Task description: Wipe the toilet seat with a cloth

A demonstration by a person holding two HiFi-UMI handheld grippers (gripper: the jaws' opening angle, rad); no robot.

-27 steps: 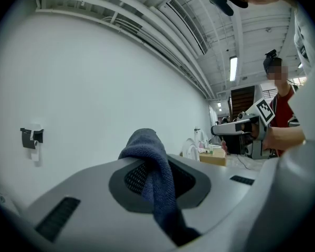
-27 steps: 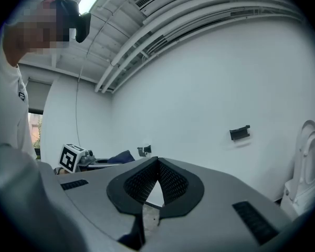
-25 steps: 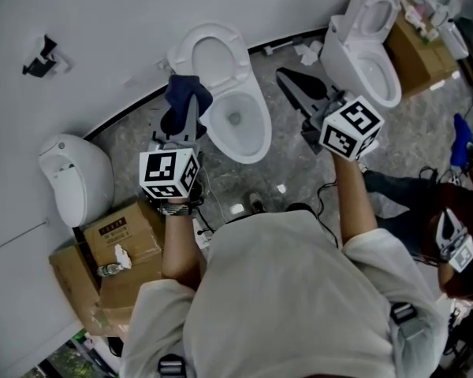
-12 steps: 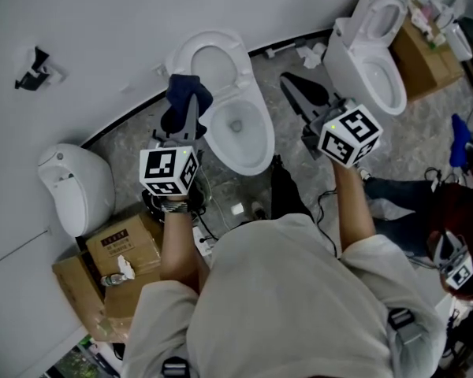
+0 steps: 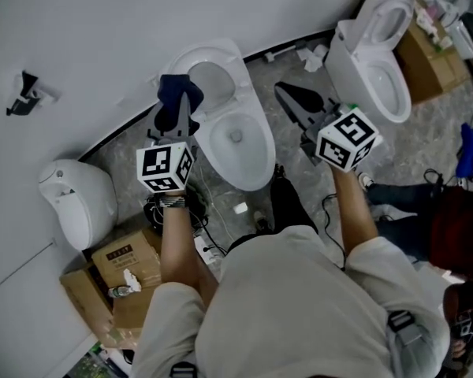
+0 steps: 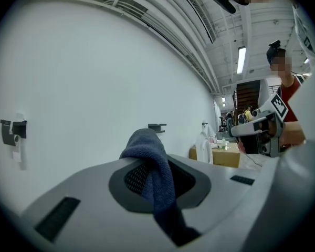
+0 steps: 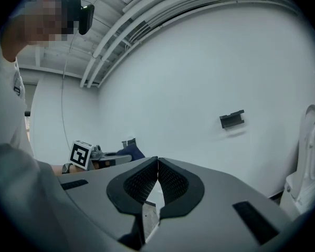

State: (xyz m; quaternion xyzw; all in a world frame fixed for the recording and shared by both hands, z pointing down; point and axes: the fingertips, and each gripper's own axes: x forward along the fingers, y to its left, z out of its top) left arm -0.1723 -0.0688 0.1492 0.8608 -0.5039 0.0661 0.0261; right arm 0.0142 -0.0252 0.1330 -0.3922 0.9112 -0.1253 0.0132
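Observation:
A dark blue cloth [image 5: 173, 94] hangs from my left gripper [image 5: 181, 107], which is shut on it beside the left rim of the white toilet [image 5: 238, 144]; the toilet's lid [image 5: 210, 71] is raised against the wall. In the left gripper view the cloth [image 6: 147, 148] drapes over the closed jaws of the left gripper [image 6: 153, 166]. My right gripper [image 5: 290, 94] is held over the floor to the right of the bowl, its jaws shut with nothing in them. In the right gripper view the right gripper [image 7: 157, 166] has its pads together, facing the wall.
A second toilet [image 5: 378, 50] and a cardboard box [image 5: 430, 53] stand at the far right. Another white fixture [image 5: 79, 199] and cardboard boxes [image 5: 118, 270] sit at the left. Cables [image 5: 206, 239] lie on the floor. A black bracket [image 5: 22, 93] is on the wall.
Both grippers have advanced toward the wall and the toilet. The cloth, still held, now sits closer to the raised lid's left edge. The right gripper stays shut.

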